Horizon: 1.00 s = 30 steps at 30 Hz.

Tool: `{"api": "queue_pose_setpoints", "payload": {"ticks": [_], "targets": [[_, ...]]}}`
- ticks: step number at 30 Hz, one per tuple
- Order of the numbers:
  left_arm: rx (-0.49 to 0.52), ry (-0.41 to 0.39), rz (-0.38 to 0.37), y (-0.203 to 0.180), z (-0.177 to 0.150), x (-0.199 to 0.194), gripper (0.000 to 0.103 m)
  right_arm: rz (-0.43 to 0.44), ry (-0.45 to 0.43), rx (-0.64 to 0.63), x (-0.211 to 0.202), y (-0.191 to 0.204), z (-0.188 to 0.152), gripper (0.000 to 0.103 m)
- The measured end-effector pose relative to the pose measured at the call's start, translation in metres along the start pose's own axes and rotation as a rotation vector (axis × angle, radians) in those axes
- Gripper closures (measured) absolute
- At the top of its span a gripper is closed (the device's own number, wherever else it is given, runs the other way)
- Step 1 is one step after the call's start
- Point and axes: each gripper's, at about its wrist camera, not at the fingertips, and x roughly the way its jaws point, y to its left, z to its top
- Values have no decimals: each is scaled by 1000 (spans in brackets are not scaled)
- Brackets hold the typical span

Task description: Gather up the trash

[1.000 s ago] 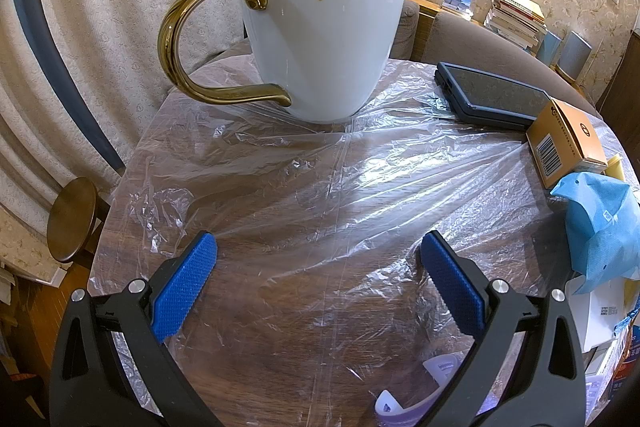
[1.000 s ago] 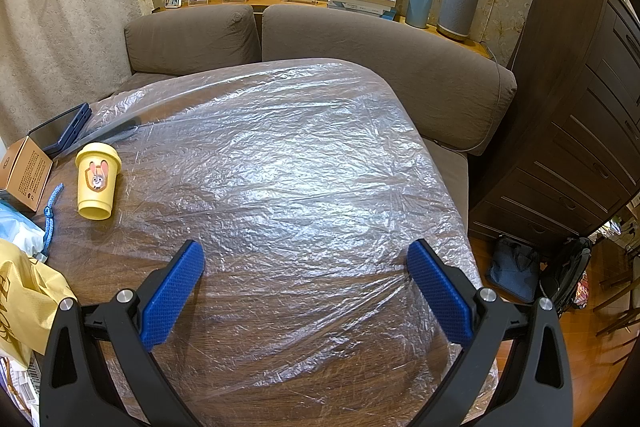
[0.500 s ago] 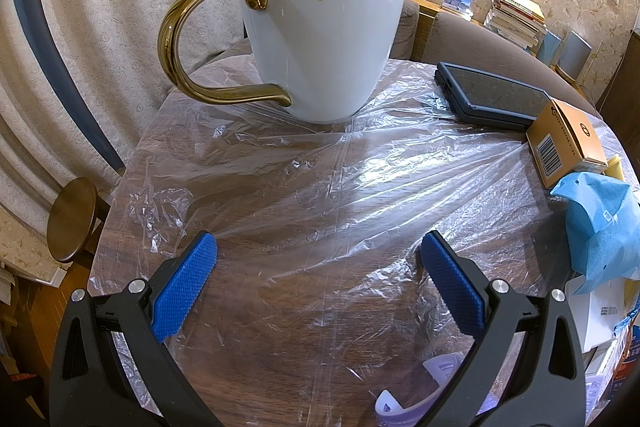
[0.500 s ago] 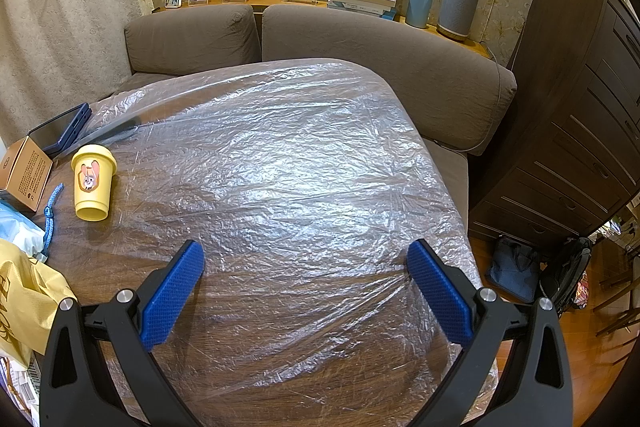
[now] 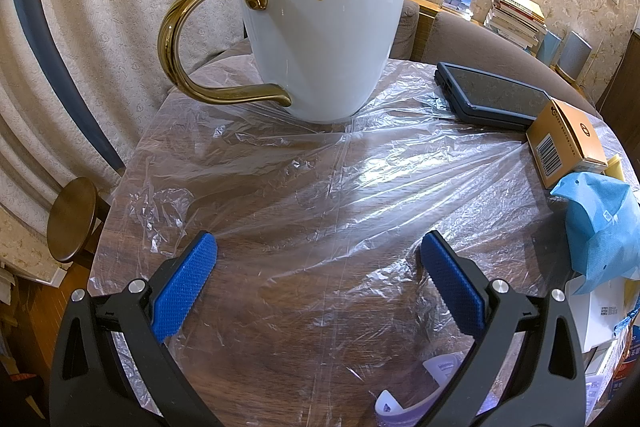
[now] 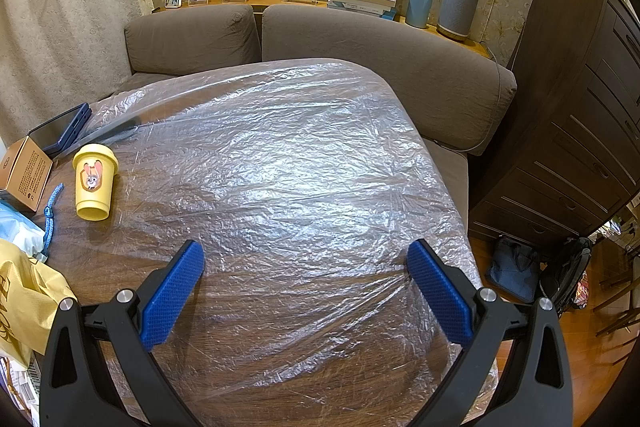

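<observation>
Since nothing's been picked up yet, I'd say I'm right at the start of this, just sizing up what counts as trash. The likely stuff sits bunched at one side of the table [image 6: 280,379]: a crumpled blue cloth thing [image 5: 596,223], an orange carton [image 5: 568,143], a yellow bag [image 6: 24,303] and some paper bits, all close together. The yellow cup [image 6: 94,183] with the bunny on it stands upright just beside that pile. My left gripper [image 5: 320,251] is wide open and holding nothing, pointed at a big white mug [image 5: 320,35] with a gold handle, which I reckon isn't trash. My right gripper [image 6: 306,259] is wide open too, over bare plastic sheeting [image 6: 300,147]. Next move, I guess, is swinging toward the pile and closing on one loose piece without dragging the sheeting
</observation>
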Motion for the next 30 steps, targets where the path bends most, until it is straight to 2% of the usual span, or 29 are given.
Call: {"api": "queue_pose_setpoints", "payload": {"ticks": [30], "targets": [[0, 0, 0, 0, 0, 0, 1, -3, 2, 3, -2, 3, 6, 4]]}}
